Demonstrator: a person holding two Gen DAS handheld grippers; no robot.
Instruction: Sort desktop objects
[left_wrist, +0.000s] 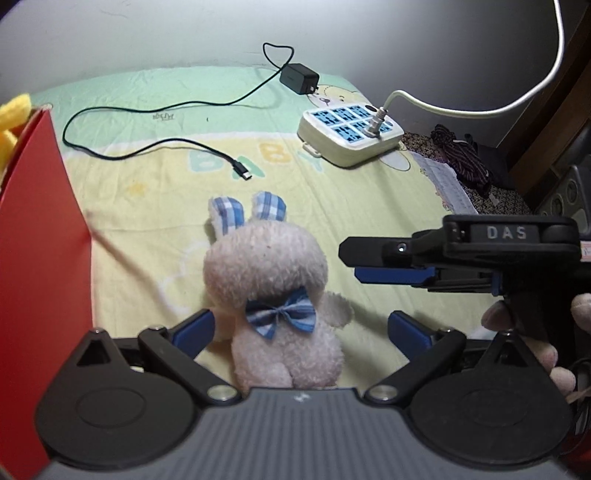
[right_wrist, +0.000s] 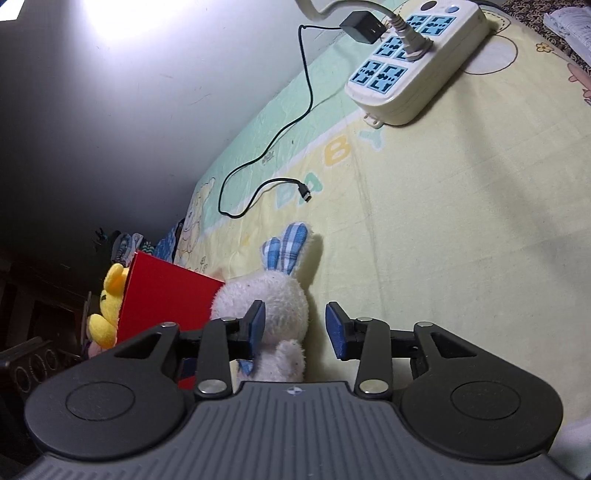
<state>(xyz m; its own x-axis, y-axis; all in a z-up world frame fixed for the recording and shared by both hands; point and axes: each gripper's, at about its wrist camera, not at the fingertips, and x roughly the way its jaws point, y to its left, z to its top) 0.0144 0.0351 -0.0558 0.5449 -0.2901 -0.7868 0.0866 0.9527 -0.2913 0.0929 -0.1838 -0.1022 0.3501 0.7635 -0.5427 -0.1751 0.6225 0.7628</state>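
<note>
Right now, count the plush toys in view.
2. A white plush rabbit lies on the sheet between the left hand-held gripper's open fingers; a yellow plush toy sits behind the red box, partly hidden.

Fuzzy plush rabbit (left_wrist: 266, 280), checked cloth bow; matt cotton sheet (left_wrist: 369, 206); glossy plastic power strip (left_wrist: 349, 134); smooth red box (left_wrist: 40, 258).

Plush bunny (left_wrist: 271, 291) lies mid-sheet (left_wrist: 369, 206): box (left_wrist: 40, 258) to its left, charger cable (left_wrist: 155, 144) behind it, power strip (left_wrist: 349, 131) behind-right.
</note>
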